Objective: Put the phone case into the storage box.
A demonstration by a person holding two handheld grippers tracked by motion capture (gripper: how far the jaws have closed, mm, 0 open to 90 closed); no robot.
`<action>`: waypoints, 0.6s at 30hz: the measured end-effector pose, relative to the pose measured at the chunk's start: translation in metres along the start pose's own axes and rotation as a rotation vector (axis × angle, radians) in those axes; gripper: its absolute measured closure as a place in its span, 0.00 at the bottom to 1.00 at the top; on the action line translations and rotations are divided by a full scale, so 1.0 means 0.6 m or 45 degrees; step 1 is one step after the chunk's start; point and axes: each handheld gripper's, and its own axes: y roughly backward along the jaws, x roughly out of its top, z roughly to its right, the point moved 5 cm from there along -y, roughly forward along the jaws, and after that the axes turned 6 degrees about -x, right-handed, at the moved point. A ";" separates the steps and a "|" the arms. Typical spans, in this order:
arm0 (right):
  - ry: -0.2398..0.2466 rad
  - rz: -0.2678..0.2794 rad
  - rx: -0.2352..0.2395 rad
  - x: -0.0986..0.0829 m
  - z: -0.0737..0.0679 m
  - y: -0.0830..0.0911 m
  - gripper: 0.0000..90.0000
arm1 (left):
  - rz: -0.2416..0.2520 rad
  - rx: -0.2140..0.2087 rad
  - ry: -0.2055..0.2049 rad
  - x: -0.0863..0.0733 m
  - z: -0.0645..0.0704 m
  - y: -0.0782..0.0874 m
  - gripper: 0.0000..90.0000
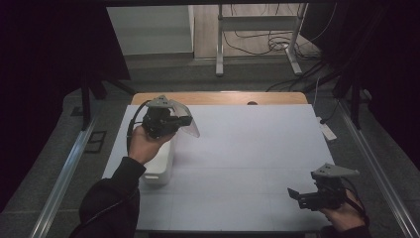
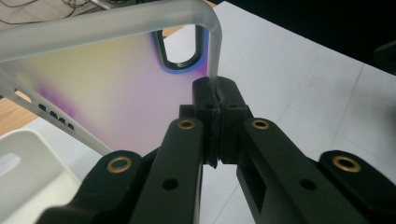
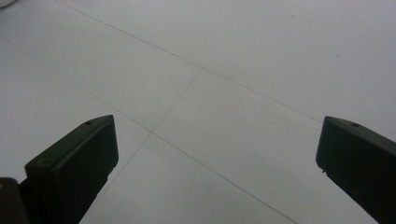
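Nearest you, bottom right of the high view: your right gripper [image 1: 296, 194] sits low over the front edge of the white table [image 1: 247, 148], hand wrapped round the back, grey plate on top. In the right gripper view its jaws stand wide apart w/ nothing between them, just bare tabletop and faint seam lines under them.

Over to your left, a bit further in: dark sleeve coming up from the bottom, hand [image 1: 143, 144] raised. Under it, a white container [image 1: 161, 168] rests on the table near the left edge; the left gripper view catches a corner of it, bottom left [image 2: 28, 168].

Up higher & further out: your left gripper [image 1: 185, 120] holds a clear phone case [image 1: 185, 119] in the air above the table, over the far end of the container. In the left gripper view the jaws are pinched tight on the case's thin side wall, right by the corner [image 2: 208, 56]. Frosted, purplish tint, camera cutout showing near the top.

Beyond that, the table's wooden far edge [image 1: 218, 97], then floor cables.
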 end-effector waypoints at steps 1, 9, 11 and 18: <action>-0.005 0.001 -0.012 -0.004 0.003 0.003 0.00 | -0.001 0.007 0.002 0.000 -0.001 0.001 0.98; -0.042 -0.008 -0.048 -0.015 0.015 0.014 0.00 | -0.004 0.063 0.033 0.002 -0.024 0.015 0.98; -0.051 -0.010 -0.059 -0.017 0.017 0.018 0.00 | -0.004 0.078 0.040 0.001 -0.030 0.019 0.98; -0.064 -0.013 -0.081 -0.021 0.020 0.023 0.00 | -0.013 0.138 0.075 -0.003 -0.055 0.036 0.99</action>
